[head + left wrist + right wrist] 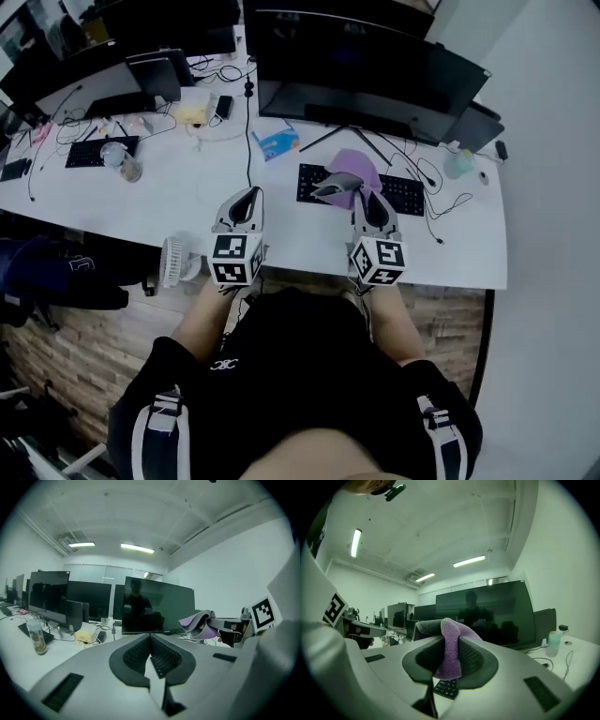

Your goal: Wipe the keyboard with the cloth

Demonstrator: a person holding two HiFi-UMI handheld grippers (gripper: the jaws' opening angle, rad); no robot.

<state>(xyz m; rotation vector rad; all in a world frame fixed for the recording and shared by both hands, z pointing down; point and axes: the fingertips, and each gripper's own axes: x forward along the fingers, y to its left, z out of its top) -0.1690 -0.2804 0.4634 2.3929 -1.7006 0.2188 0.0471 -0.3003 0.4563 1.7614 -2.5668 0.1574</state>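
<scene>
A black keyboard lies on the white desk in front of a big dark monitor. My right gripper hovers above the keyboard's left half, shut on a purple-and-grey cloth. In the right gripper view the cloth is pinched between the jaws, with a corner of the keyboard below. My left gripper stands to the left over bare desk, jaws shut and holding nothing. From the left gripper view the cloth shows at the right.
Cables trail right of the keyboard toward a small bottle. A blue packet lies left of the keyboard. Further left sit a second keyboard, a jar and more monitors. A small fan hangs at the desk's near edge.
</scene>
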